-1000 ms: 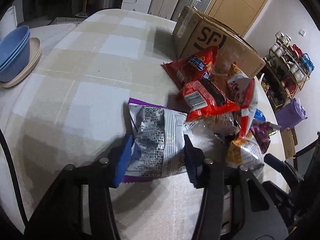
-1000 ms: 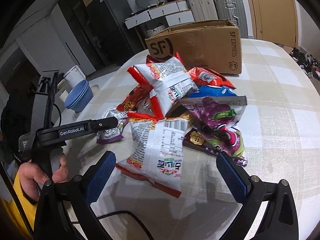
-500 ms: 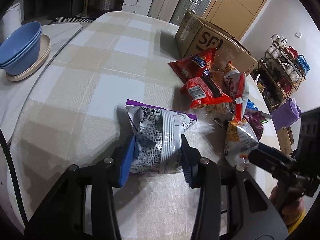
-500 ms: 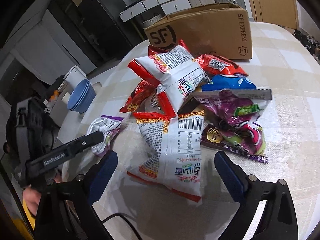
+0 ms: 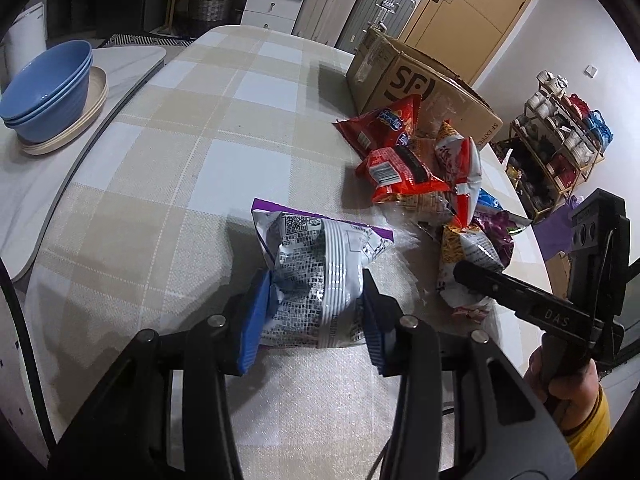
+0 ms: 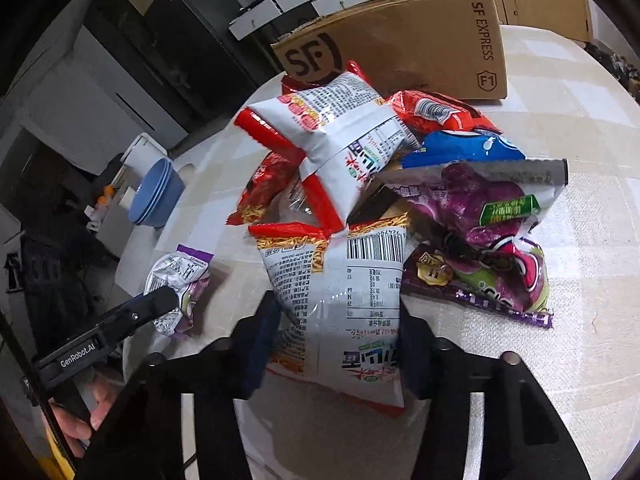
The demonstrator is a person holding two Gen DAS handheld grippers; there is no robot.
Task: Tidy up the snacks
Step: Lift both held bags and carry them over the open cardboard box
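Observation:
My left gripper (image 5: pixel 314 318) is shut on a silver and purple snack bag (image 5: pixel 320 272), held apart from the pile; the bag also shows in the right wrist view (image 6: pixel 180 284). My right gripper (image 6: pixel 336 344) has closed onto a white and orange noodle snack bag (image 6: pixel 344 300) at the near edge of the snack pile (image 6: pixel 380 184). The pile holds red, white, blue and purple bags. It also shows in the left wrist view (image 5: pixel 424 176). A brown SF cardboard box (image 6: pixel 400 44) stands behind the pile, open at the top.
The table (image 5: pixel 192 168) has a beige and white checked cloth. Stacked blue bowls on a plate (image 5: pixel 48 92) sit on a side surface at the left. A shelf with cups (image 5: pixel 560 128) stands beyond the table's right edge. Suitcases and drawers line the far wall.
My left gripper has pulled the silver and purple bag away from the pile. My right gripper moved forward and closed from wide open onto the white and orange bag.

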